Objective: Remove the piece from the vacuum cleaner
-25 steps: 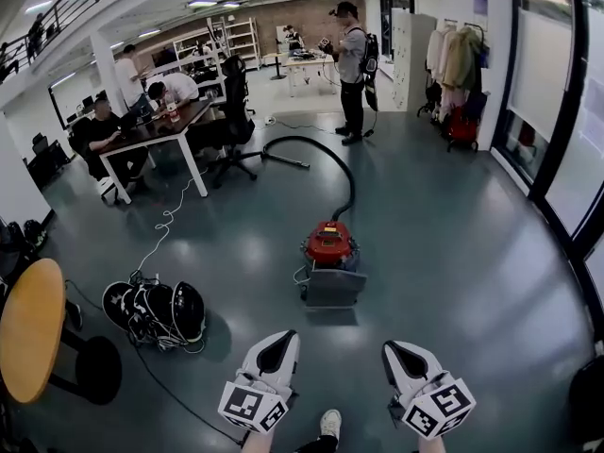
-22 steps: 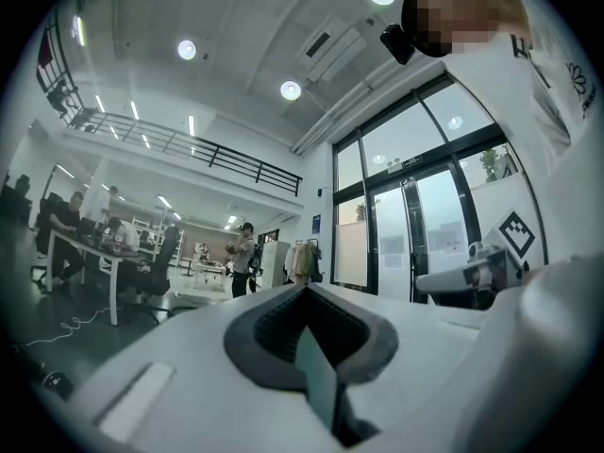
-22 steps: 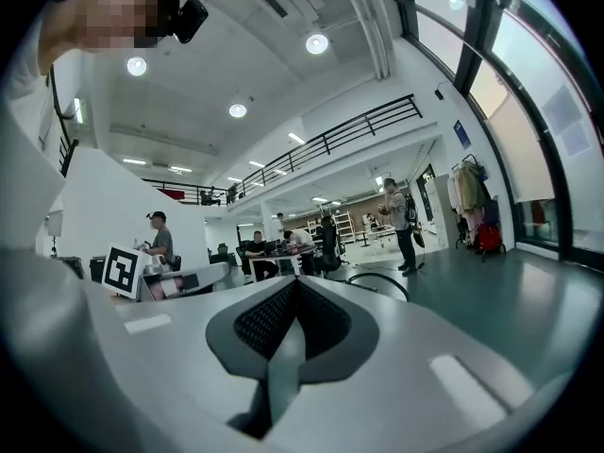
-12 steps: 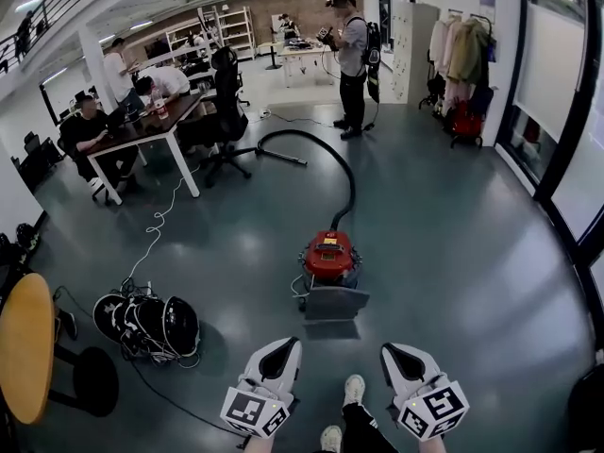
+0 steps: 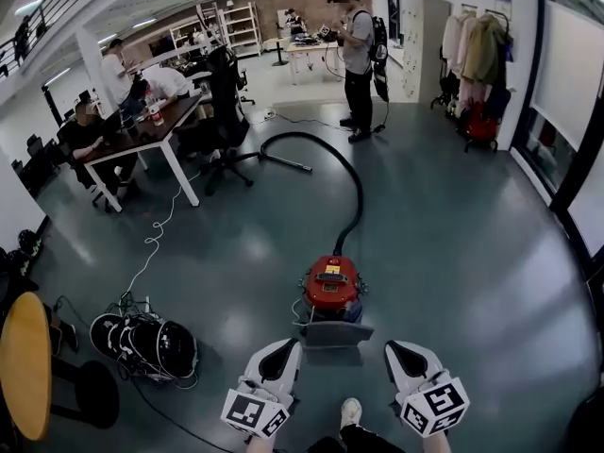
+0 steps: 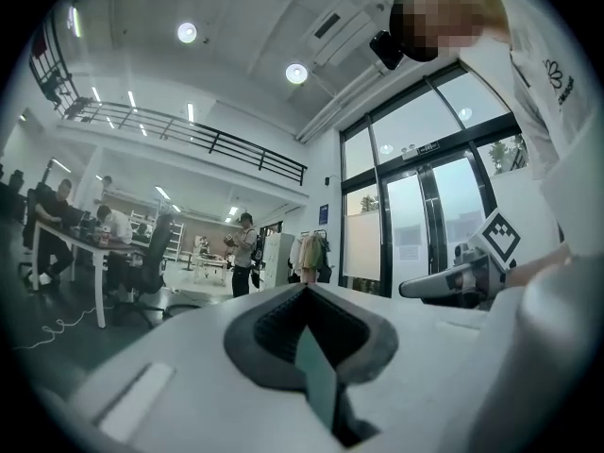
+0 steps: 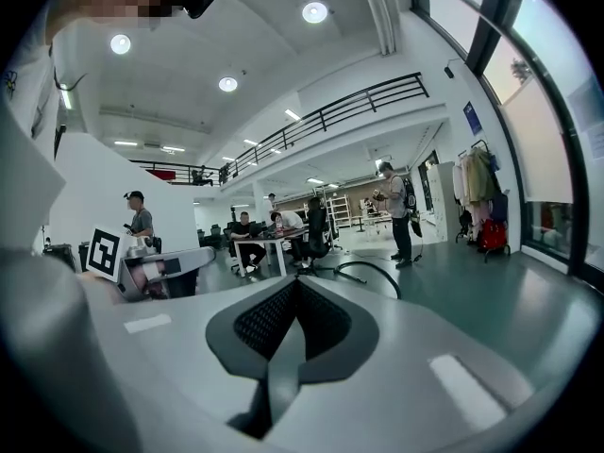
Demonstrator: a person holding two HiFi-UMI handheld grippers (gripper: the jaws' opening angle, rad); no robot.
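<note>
Vacuum cleaner body: head view only

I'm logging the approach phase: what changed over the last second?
The person stepped forward, so the red canister vacuum cleaner now lies closer, just ahead of the left hand-held gripper and right hand-held gripper. Nothing was taken hold of. Both stay shut and empty; the black hose stays attached.
</note>
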